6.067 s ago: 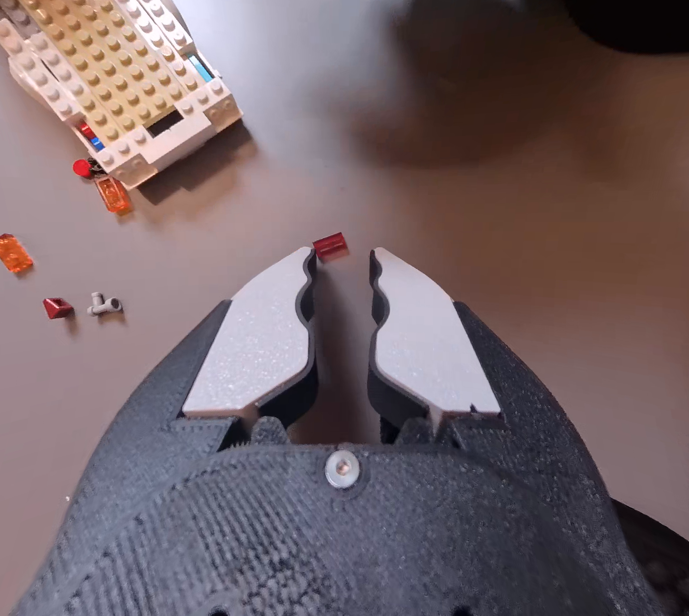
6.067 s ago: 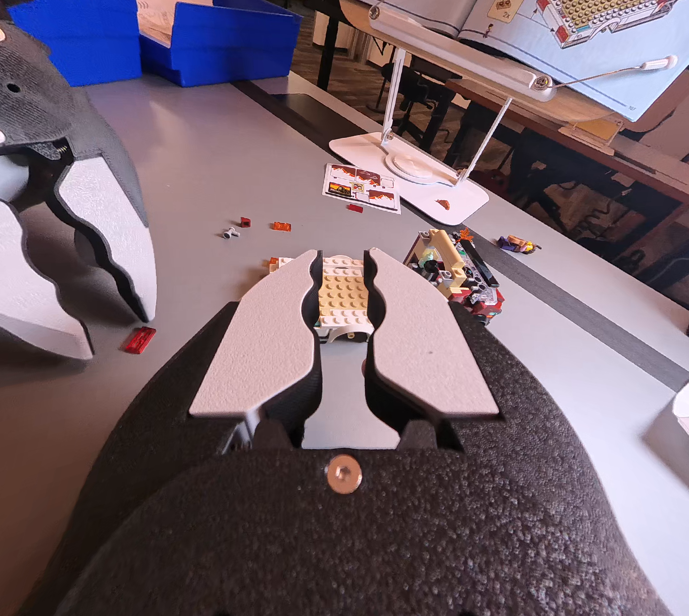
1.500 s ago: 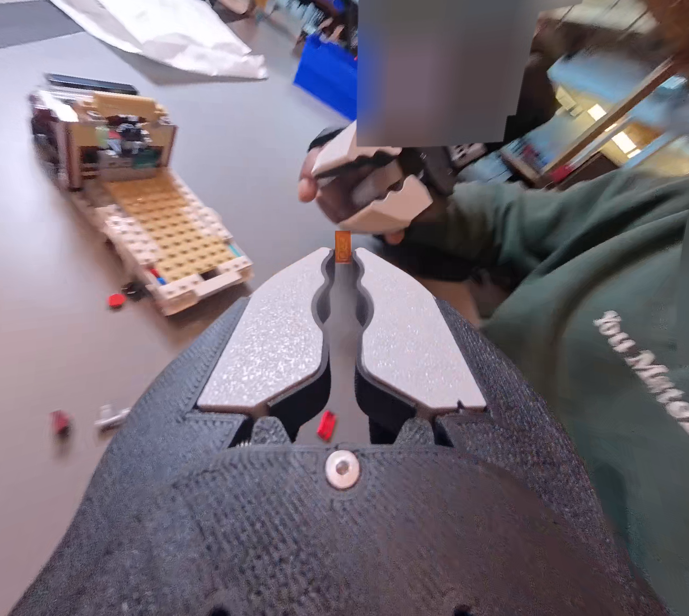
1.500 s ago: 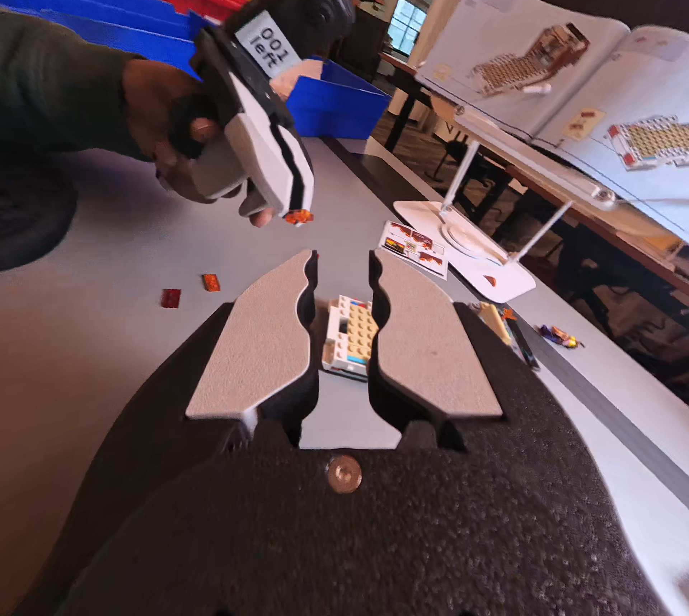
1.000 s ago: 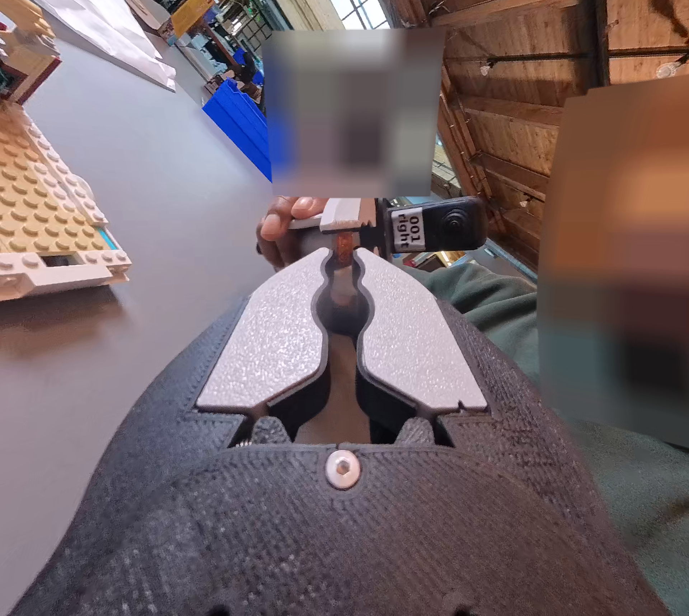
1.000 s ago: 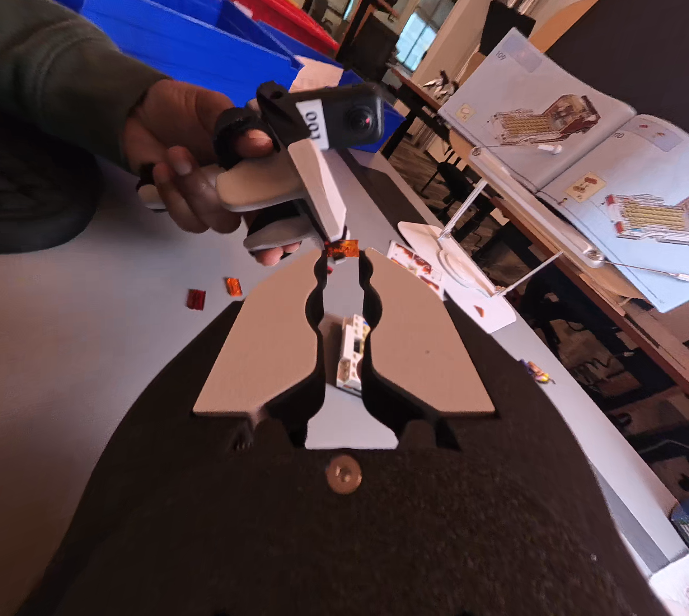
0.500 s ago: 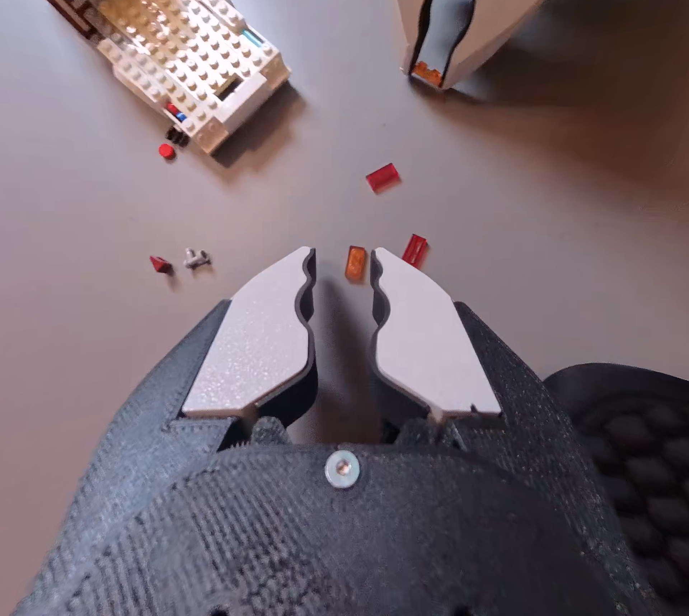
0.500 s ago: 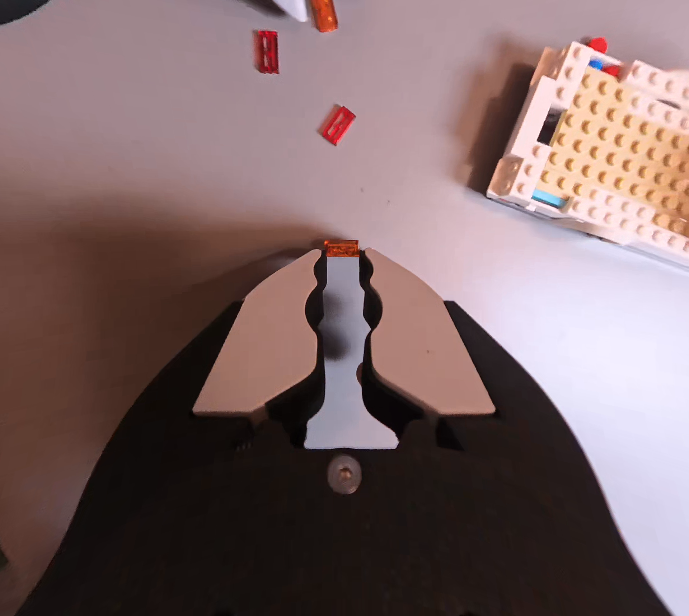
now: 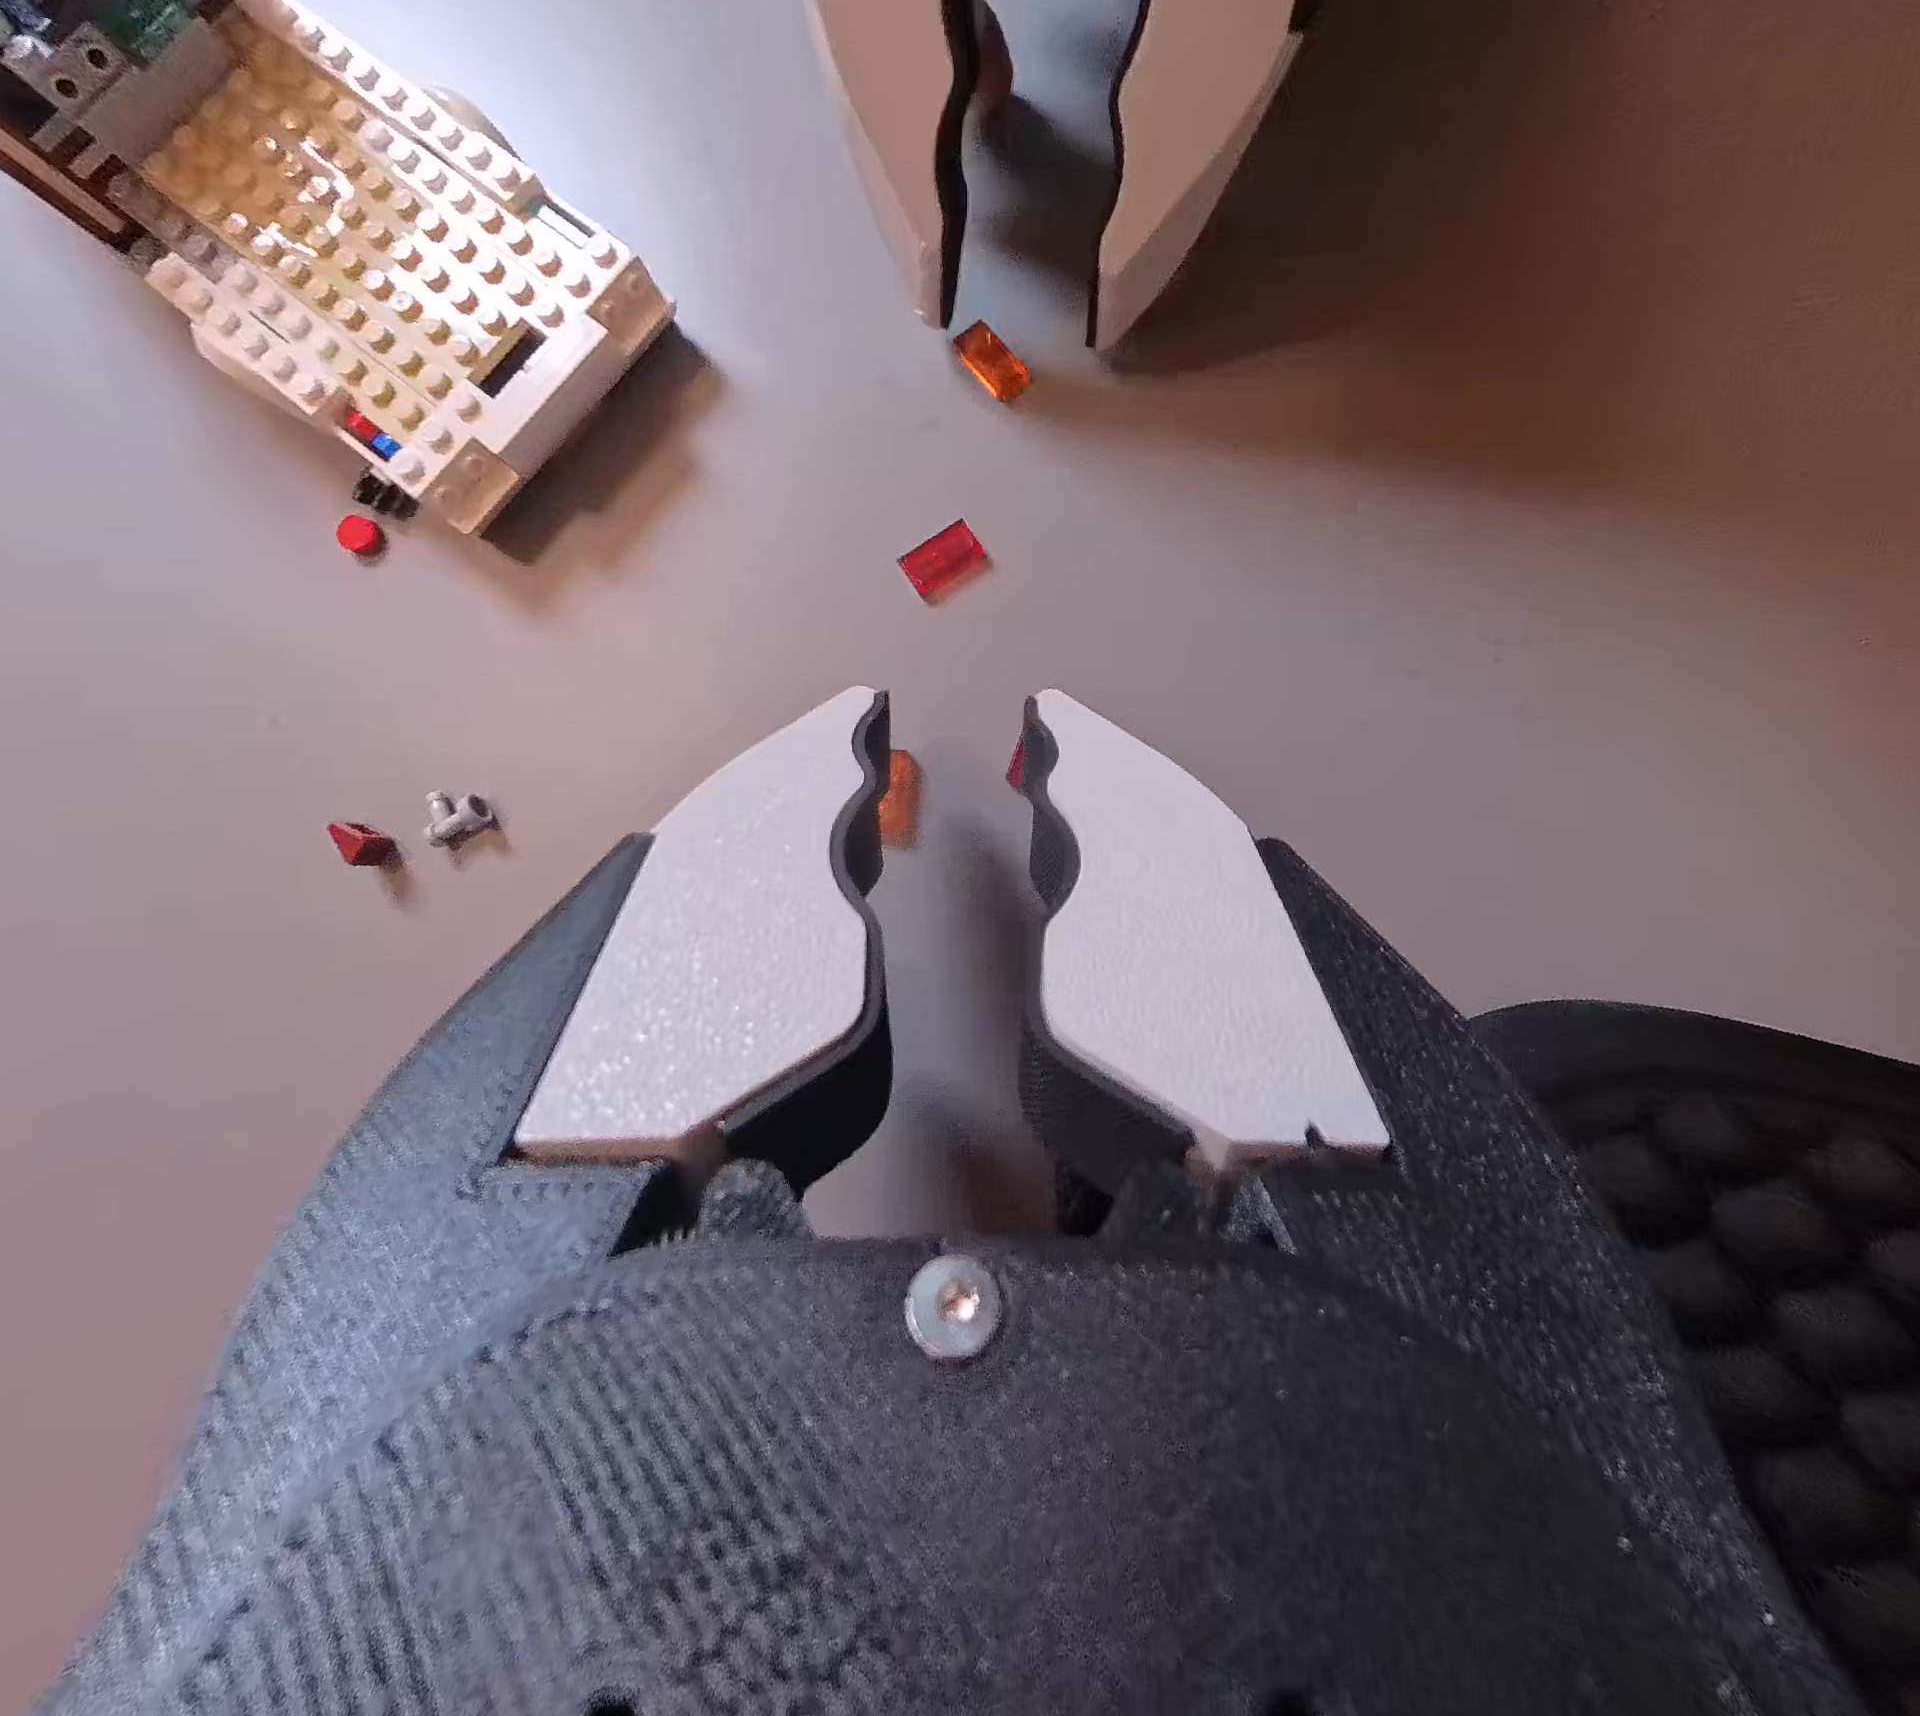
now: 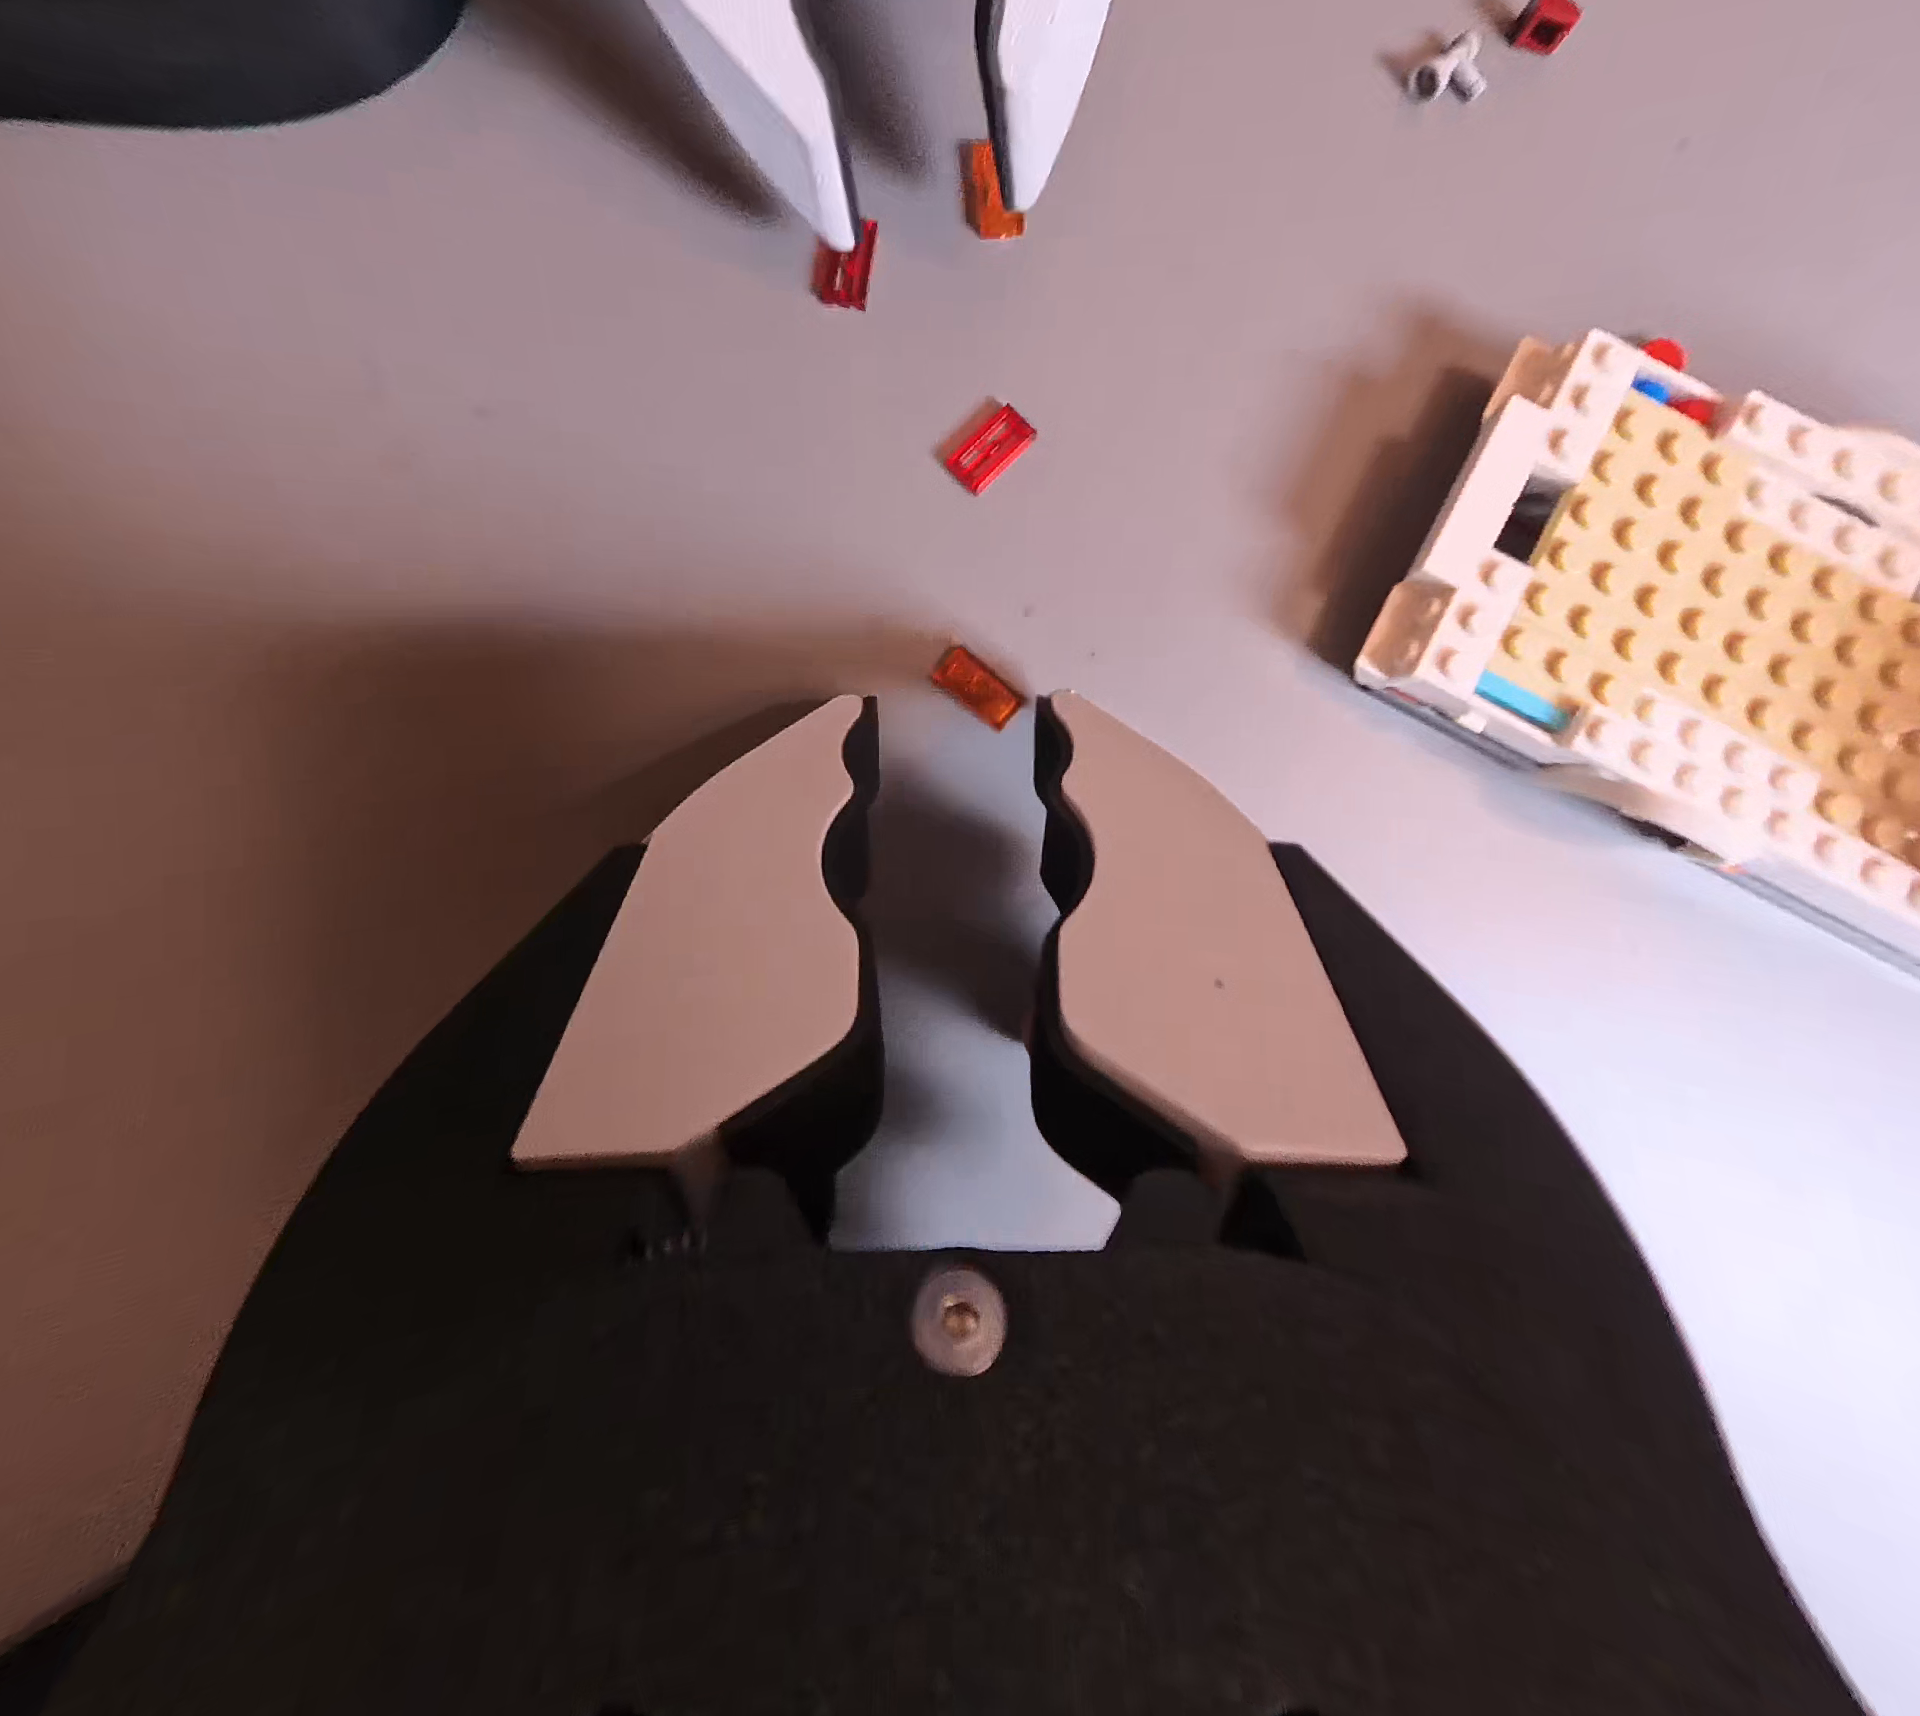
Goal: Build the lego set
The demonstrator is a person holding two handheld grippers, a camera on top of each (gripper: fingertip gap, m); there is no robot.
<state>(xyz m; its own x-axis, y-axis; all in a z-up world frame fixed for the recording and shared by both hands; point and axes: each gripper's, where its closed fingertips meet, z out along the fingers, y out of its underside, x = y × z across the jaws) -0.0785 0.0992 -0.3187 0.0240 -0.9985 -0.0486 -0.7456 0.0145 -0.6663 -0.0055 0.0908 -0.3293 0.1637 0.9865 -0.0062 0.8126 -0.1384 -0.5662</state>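
Observation:
My left gripper (image 9: 956, 710) is open and low over the table. An orange tile (image 9: 899, 799) lies by its left fingertip and a red tile (image 9: 1016, 762) peeks from behind its right one. Another red tile (image 9: 943, 560) lies ahead. My right gripper (image 10: 956, 700) is open and empty. A second orange tile (image 10: 975, 686) lies on the table just past its tips, also shown in the left wrist view (image 9: 992, 359). The tan and white lego build (image 9: 395, 295) stands to the left, and shows at the right in the right wrist view (image 10: 1662, 617).
A red round stud (image 9: 358, 532) lies by the build's corner. A dark red slope (image 9: 361, 842) and a small grey piece (image 9: 457, 817) lie left of my left gripper. A black padded object (image 9: 1766, 1251) sits at the lower right. One gripper's finger ends stand about 8 cm off the other's. My left gripper's tips are some 4 cm from the red tile (image 9: 943, 560). The right camera catches it too, in the right wrist view (image 10: 986, 444).
My right gripper has opened and the orange tile it held now lies on the table. My left gripper has moved forward and down, so its tips straddle the other orange tile and a red one.

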